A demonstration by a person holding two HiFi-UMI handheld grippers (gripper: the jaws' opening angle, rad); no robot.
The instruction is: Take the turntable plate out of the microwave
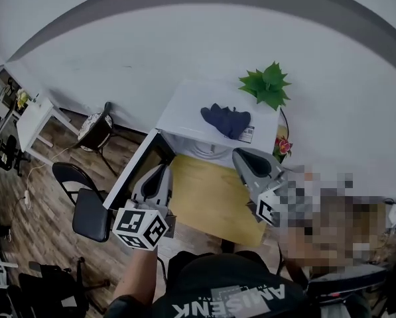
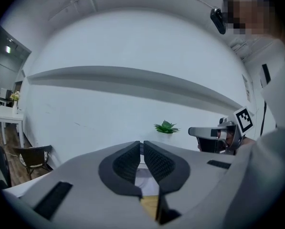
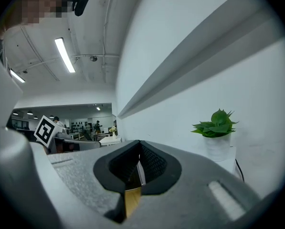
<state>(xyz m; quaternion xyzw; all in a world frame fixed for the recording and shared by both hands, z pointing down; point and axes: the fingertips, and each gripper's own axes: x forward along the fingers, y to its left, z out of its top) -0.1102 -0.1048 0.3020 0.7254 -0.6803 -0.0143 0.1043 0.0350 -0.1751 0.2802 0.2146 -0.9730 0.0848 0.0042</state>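
The microwave (image 1: 184, 111) stands at the far end of the yellow wooden worktop (image 1: 211, 204), and its door (image 1: 136, 167) is swung open to the left. In the open cavity a pale round shape shows, which I take for the turntable plate (image 1: 207, 150). Only its front part is visible from the head view, so it is inside the oven and not yet taken out. On top of the microwave lies a dark blue cloth (image 1: 225, 120), and a green plant (image 1: 267, 85) stands at the right back corner.

The left claw (image 1: 163, 172) is clenched with nothing between its pads, and the right claw (image 1: 241, 153) is the same. Both are held over the worktop in front of the opening, apart from the plate.

The plate is probably glass (the pictures cannot confirm it), so I expect it to be stiff, rather heavy, smooth and easy to break. In my judgement the best hold is on the front rim, with one claw at each side. The jaws must first part, then lift the plate a little and draw it out level.
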